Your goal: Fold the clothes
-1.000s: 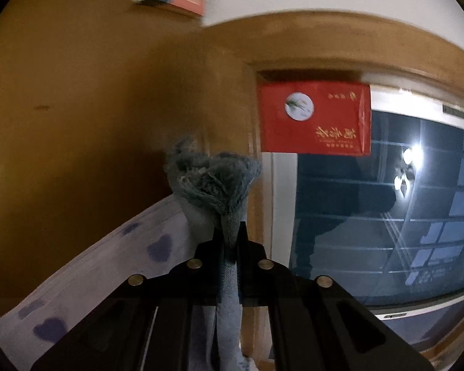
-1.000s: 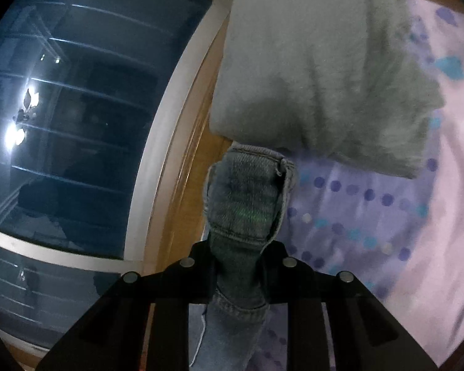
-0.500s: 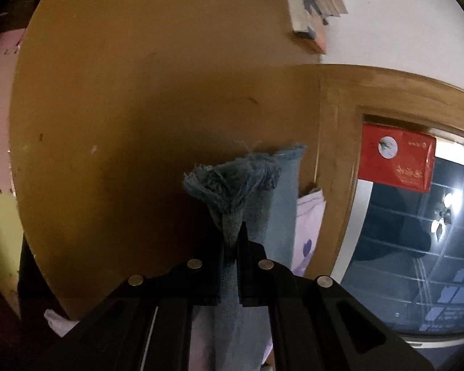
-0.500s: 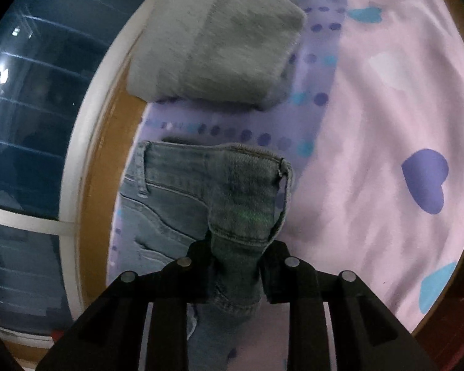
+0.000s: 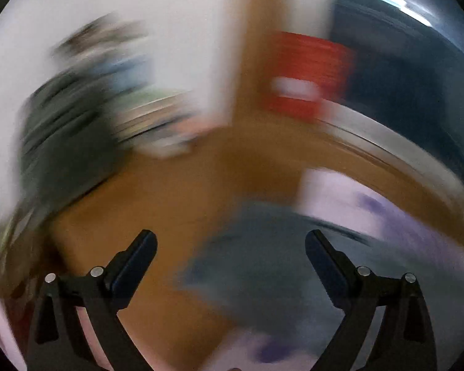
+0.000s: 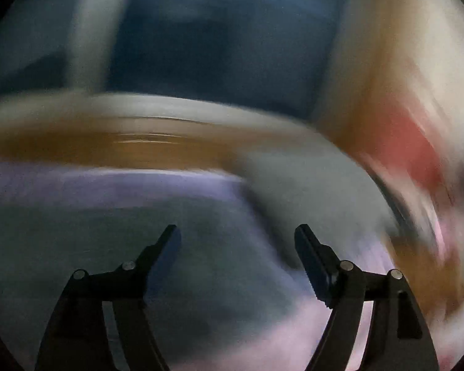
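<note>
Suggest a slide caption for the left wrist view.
Motion-blurred: left gripper opening, nothing pinched, jeans lying below on the pink sheet.

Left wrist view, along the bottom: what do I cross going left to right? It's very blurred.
Left finger → bare wooden surface → blurred blue-grey jeans → right finger → pink sheet with purple marks. The left gripper is opening, nothing pinched.

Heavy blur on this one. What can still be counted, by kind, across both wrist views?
Tools: 2, the left tool and right tool, jaws opening, nothing pinched between them.
Denim: 1, the jeans beyond the tips.
Other clothing: 1, a grey garment, only a pale blur.
Boxes: 1, a red box.
Bedding: 1, the pink sheet.
Total: 6.
</note>
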The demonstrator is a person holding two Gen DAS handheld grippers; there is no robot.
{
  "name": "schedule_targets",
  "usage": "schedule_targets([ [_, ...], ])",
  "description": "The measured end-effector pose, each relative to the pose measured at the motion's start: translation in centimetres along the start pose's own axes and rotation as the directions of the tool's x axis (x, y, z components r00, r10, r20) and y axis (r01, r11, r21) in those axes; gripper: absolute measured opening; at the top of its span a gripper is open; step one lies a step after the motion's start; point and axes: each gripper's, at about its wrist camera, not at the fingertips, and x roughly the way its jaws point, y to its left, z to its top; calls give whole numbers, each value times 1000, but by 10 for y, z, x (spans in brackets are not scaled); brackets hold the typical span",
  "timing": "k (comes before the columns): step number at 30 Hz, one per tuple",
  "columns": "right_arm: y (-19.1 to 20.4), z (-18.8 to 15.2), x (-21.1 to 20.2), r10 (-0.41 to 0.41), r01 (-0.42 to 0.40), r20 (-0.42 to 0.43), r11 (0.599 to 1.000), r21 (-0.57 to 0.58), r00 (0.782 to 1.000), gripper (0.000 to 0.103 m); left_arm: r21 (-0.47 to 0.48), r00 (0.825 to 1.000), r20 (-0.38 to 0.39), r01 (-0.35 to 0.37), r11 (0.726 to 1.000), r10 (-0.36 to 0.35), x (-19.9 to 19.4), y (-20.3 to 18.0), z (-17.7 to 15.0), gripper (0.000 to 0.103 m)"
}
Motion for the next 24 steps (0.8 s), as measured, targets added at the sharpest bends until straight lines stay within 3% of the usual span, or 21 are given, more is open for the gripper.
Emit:
schedule_targets([
  [1,41,9,3,143,-141,6,981,-136,990,76,138,999,-17,50,989,-48,10,-39,4,98],
  [2,87,17,5,312,-305,-15,914,-268,950,75,298,996,-40,93,950,-84,20,-84,3,96],
  [4,147,25,7,514,-484,-37,780,-397,857,74,572,980,-115,197,796,-160,38,-170,-8,88],
  [5,175,29,8,595,-552,-55,701,-451,802,74,653,962,-172,274,706,-213,44,-205,-15,84],
  [6,196,34,14,636,-580,-65,653,-487,769,73,695,943,-218,331,639,-252,49,-228,-20,83],
  [8,234,45,27,677,-609,-107,566,-556,728,73,725,917,-274,394,565,-289,62,-256,-26,83],
  [10,253,53,42,693,-626,-145,515,-586,706,73,711,901,-316,433,554,-298,76,-264,-27,83],
  [12,266,56,58,681,-634,-199,479,-608,705,67,671,860,-395,511,537,-323,90,-267,-29,80],
  [13,269,53,58,676,-645,-232,456,-613,699,53,656,834,-435,552,515,-340,96,-267,-32,70],
  [14,269,48,59,678,-662,-260,438,-608,688,47,648,818,-458,576,499,-349,100,-266,-35,61],
  [15,267,48,61,681,-669,-261,444,-596,684,34,637,808,-466,589,498,-360,104,-264,-36,60],
  [16,266,48,62,684,-677,-263,449,-583,680,18,620,803,-459,596,510,-381,106,-260,-36,50],
  [17,264,47,62,686,-682,-263,454,-574,678,10,615,818,-432,575,540,-380,107,-258,-34,21],
  [18,263,46,61,682,-675,-256,462,-576,685,7,614,841,-398,541,575,-367,108,-255,-33,12],
  [20,261,44,58,680,-656,-227,477,-586,697,4,597,857,-369,514,616,-358,105,-252,-32,2],
  [22,254,47,46,687,-644,-186,502,-577,702,3,592,877,-321,481,647,-358,96,-251,-28,1],
  [24,245,55,37,699,-644,-145,530,-552,700,3,569,883,-284,468,676,-373,91,-249,-19,1],
])
